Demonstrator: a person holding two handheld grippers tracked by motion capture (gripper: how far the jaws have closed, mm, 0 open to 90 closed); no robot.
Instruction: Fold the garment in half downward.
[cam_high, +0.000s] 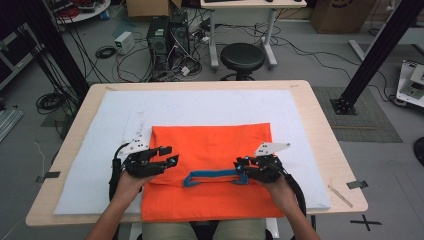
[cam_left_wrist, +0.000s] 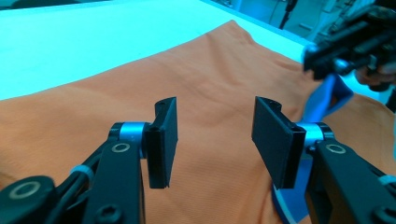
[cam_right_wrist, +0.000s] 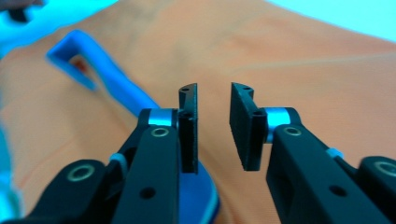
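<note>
Looking from my near edge of the bench (cam_high: 320, 165) outward, I had the orange bag (cam_high: 210, 150) spread flat on the white mat (cam_high: 100, 150), its lower end hanging over that near edge toward my lap. Its blue handle (cam_high: 212, 178) lay across the cloth close to me, between my two tools.

My left gripper (cam_high: 167, 156) sat at the bag's left side, released, jaws well apart with nothing between them. In its own view the pads (cam_left_wrist: 164, 140) hovered over bare orange cloth (cam_left_wrist: 210, 102), with the handle (cam_left_wrist: 327, 100) off to one side and rising toward the other tool (cam_left_wrist: 350, 44). I judged I kept it spread there to be ready for the bag's side or the handle's left end.

My right gripper (cam_high: 241, 164) rested at the handle's right end. In its view the jaws stood a narrow gap apart with nothing pinched between them, so I counted it released too; the blue strap (cam_right_wrist: 102, 79) ran beside and under one jaw, not between the pads (cam_right_wrist: 243, 130).

The high view gave me the whole layout; the gripper views settled the empty jaws.

Farther off, beyond the far edge, stood a black stool (cam_high: 242, 57) and a computer tower (cam_high: 167, 37) among floor cables.
</note>
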